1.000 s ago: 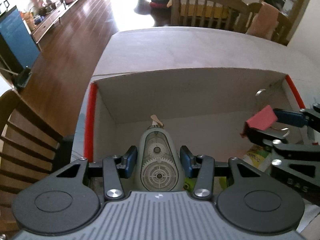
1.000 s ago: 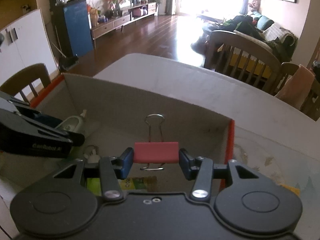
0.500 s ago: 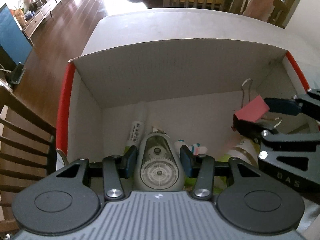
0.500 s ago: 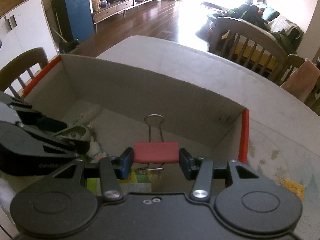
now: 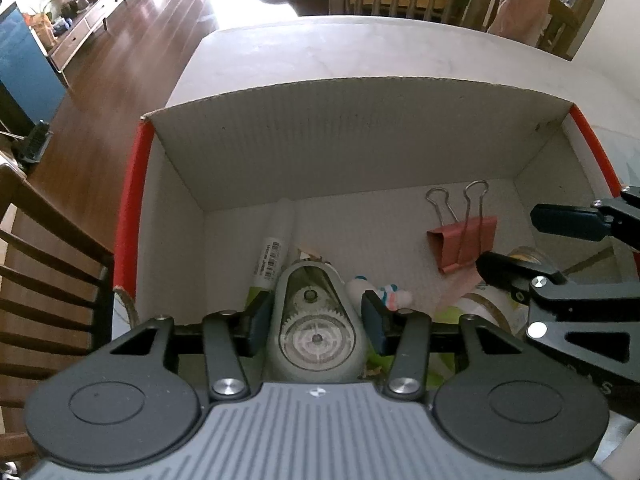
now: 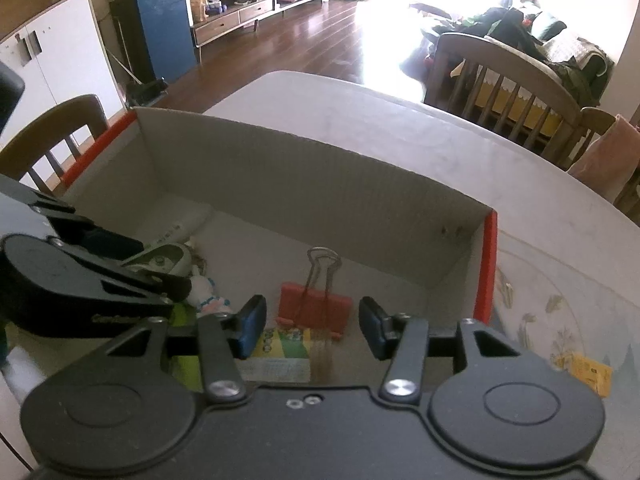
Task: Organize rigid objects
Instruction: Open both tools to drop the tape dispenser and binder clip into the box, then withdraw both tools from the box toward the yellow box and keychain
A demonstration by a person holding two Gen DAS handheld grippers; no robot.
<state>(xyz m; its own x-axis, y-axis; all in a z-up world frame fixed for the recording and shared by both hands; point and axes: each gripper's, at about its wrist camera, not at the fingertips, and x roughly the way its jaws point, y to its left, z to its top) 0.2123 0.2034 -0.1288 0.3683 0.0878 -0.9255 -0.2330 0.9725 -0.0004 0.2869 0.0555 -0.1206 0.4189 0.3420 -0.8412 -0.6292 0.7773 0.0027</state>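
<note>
A cardboard box [image 5: 320,140] with red-taped side rims stands on the table. My left gripper [image 5: 316,316] is inside it, its jaws spread around a grey correction tape dispenser [image 5: 314,320] with a small gap on the right side. My right gripper [image 6: 312,324] is open; it also shows in the left wrist view [image 5: 524,240]. A red binder clip [image 6: 314,310] lies on the box floor just ahead of it, free of the pads, and shows in the left wrist view [image 5: 462,242].
In the box lie a white marker [image 5: 276,240], a small white figure [image 5: 378,292], a tape roll [image 5: 488,304] and a printed packet [image 6: 280,344]. Wooden chairs [image 6: 508,84] stand around the table. A yellow card [image 6: 588,372] lies outside the box.
Both grippers have dropped into the box. The right gripper has opened and let the red binder clip fall to the box floor. The left jaws have spread off the tape dispenser.
</note>
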